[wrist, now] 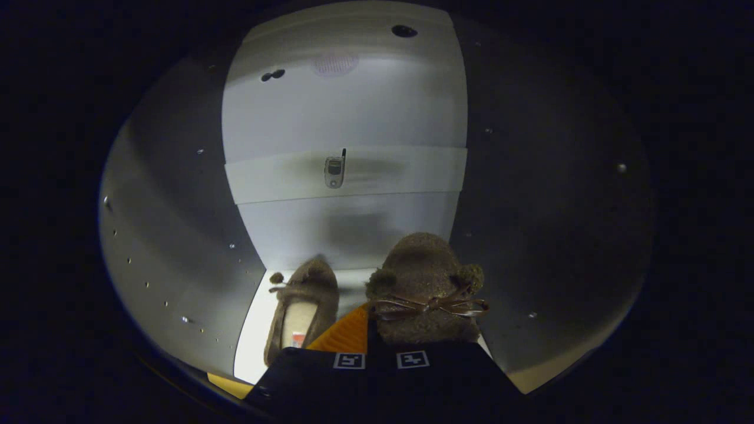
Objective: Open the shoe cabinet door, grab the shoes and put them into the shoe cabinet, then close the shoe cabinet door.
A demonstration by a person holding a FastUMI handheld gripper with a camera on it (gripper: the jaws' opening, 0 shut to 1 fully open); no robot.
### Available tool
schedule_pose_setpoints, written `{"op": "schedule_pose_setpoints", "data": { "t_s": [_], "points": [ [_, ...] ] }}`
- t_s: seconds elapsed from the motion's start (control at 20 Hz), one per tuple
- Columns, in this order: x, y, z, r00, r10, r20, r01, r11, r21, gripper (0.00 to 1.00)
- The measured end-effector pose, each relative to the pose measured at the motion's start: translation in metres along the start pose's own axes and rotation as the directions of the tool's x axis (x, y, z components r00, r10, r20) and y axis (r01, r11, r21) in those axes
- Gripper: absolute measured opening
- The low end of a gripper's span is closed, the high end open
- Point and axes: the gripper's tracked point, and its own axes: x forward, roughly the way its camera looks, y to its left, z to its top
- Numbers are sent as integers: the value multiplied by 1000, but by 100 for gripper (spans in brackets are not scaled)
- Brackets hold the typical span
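Observation:
I am looking into the white shoe cabinet [347, 112]. A brown fuzzy slipper [421, 268] with a thin bow stands just ahead of my fingers, over the right side of the cabinet floor. My gripper [377, 344] is shut, with its fingers close together on the slipper's near edge. The exact contact is hidden beneath the slipper. The matching slipper [306, 306] lies flat on the cabinet floor [253, 330] to the left, with its opening facing up and its far end near the back wall.
The cabinet's left wall [171, 235] and right wall [548, 224] stand close on both sides, dotted with shelf-pin holes. A small metal fitting [334, 171] sits on a band across the back wall. A narrow strip of floor shows between the slippers.

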Motion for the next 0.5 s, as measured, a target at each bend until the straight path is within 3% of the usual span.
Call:
{"op": "schedule_pose_setpoints", "data": {
  "t_s": [0.15,0.5],
  "points": [
    [34,-6,-12,998,-7,-58,8,1000,16,4],
    [78,-13,-60,973,-42,-227,28,997,-65,5]
  ]
}}
